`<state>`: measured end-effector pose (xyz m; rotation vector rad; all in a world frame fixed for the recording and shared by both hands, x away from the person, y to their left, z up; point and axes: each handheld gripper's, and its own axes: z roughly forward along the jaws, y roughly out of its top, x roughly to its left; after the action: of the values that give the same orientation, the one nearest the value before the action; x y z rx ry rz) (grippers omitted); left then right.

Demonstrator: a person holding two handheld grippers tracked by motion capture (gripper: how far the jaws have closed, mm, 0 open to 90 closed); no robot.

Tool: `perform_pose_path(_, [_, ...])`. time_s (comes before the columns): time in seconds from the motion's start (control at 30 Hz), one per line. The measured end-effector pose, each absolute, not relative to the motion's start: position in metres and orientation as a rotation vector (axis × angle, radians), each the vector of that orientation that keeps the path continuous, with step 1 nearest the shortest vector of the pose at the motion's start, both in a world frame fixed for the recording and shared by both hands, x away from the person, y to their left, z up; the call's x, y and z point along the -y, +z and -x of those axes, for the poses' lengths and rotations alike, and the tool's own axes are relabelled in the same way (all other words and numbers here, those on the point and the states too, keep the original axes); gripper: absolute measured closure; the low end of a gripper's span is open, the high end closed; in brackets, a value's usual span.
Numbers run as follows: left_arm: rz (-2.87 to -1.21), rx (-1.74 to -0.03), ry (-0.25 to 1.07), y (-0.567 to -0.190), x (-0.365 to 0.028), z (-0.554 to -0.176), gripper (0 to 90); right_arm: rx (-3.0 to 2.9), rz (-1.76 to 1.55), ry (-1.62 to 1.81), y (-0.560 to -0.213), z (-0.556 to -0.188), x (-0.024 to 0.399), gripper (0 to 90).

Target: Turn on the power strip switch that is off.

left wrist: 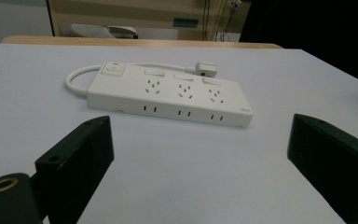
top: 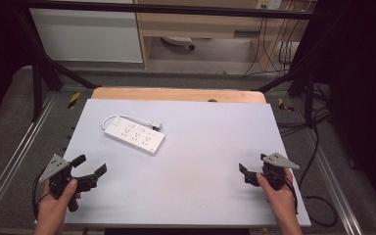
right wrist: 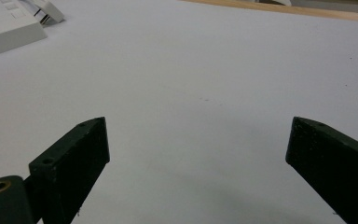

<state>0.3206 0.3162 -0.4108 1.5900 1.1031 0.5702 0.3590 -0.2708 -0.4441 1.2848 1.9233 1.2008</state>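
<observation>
- Nothing's really started as far as I can tell: the white power strip (top: 134, 134) lies flat on the table (top: 200, 166), untouched, at roughly 10 o'clock from the table's middle in the high view.
- Left gripper (top: 92, 165) sits down at about 7 o'clock near the front edge, jaws spread wide with nothing between them. In the left gripper view the strip (left wrist: 168, 95) is dead ahead at 12 o'clock, apart from the jaws.
- Right gripper (top: 253, 169) is over at 4 o'clock, well apart from the strip. Its jaws are spread too, nothing in them (just bare table between them in the right gripper view). A corner of the strip (right wrist: 7, 30) peeks in at 10 o'clock there.
- So my guess is everything's left to do: reach, grab, whatever comes after.
- The strip itself: long white block, a switch at one end, three sockets in a row on top, slots along the side too.
- Its short white cord (left wrist: 81, 74) loops round behind, and the plug (left wrist: 206, 69) rests on the table just beside the far long edge.
</observation>
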Motion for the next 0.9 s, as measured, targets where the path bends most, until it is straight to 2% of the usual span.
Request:
perform_pose_path(0.47, [-1.582, -1.07, 0.561, -0.404, -0.31, -0.319, 7.1, -1.948, -1.258, 1.183, -0.442, -0.353, 0.259, 3.8])
perform_pose_path(0.7, [-1.503, -1.078, 0.599, -0.385, -0.304, -0.333, 8.9, -1.976, -1.192, 1.231, -0.439, -0.349, 0.254, 3.2])
perform_pose_path(0.9, [-1.511, -1.061, 0.6, -0.378, -0.295, -0.347, 8.6, -1.996, -1.172, 1.239, -0.439, -0.349, 0.252, 3.6])
